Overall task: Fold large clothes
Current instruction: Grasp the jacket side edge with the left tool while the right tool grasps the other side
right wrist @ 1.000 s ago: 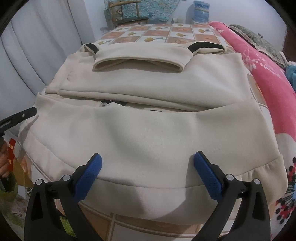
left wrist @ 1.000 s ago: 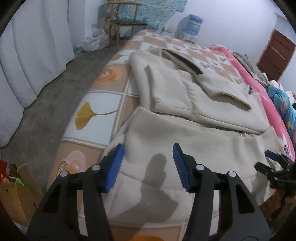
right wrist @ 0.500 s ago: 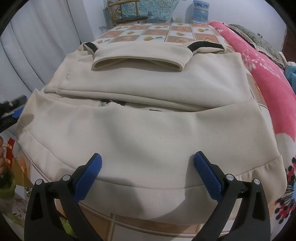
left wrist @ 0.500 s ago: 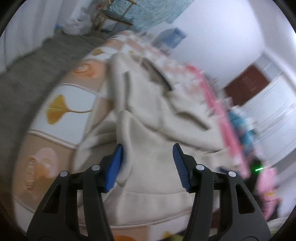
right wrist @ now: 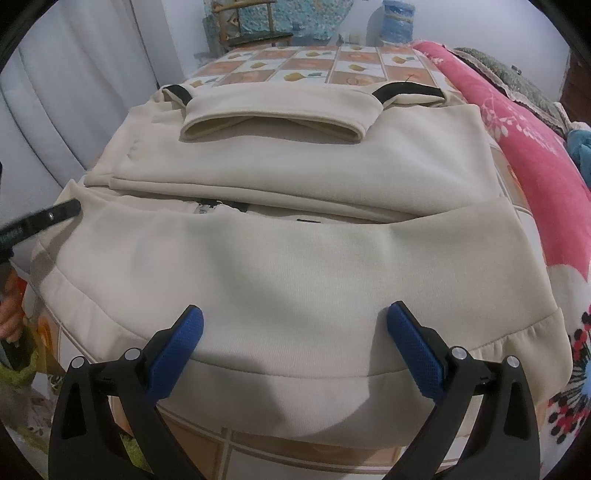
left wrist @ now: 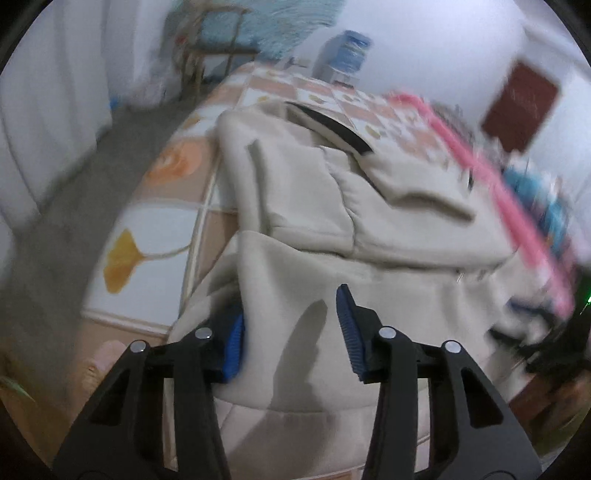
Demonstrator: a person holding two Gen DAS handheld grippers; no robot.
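Note:
A large cream jacket (right wrist: 295,229) lies spread on the bed, its sleeves folded across the chest and its hem hanging over the near edge. It also shows in the left wrist view (left wrist: 332,206). My left gripper (left wrist: 291,332) is open at the jacket's left hem corner, with the cloth edge between its blue pads; its left pad is partly hidden behind the fold. My right gripper (right wrist: 295,343) is open and empty, just above the hem's middle. The left gripper's tip shows in the right wrist view (right wrist: 55,214) at the jacket's left side.
The bed has a tiled orange and white sheet (left wrist: 162,229). A pink blanket (right wrist: 524,155) lies along its right side. A wooden chair (right wrist: 251,26) and a water bottle (right wrist: 397,18) stand beyond the bed's far end. White curtains (right wrist: 74,92) hang at the left.
My left gripper has swung and moved in onto the jacket's left hem corner, which is now lifted and bunched between its pads. The right gripper has not moved.

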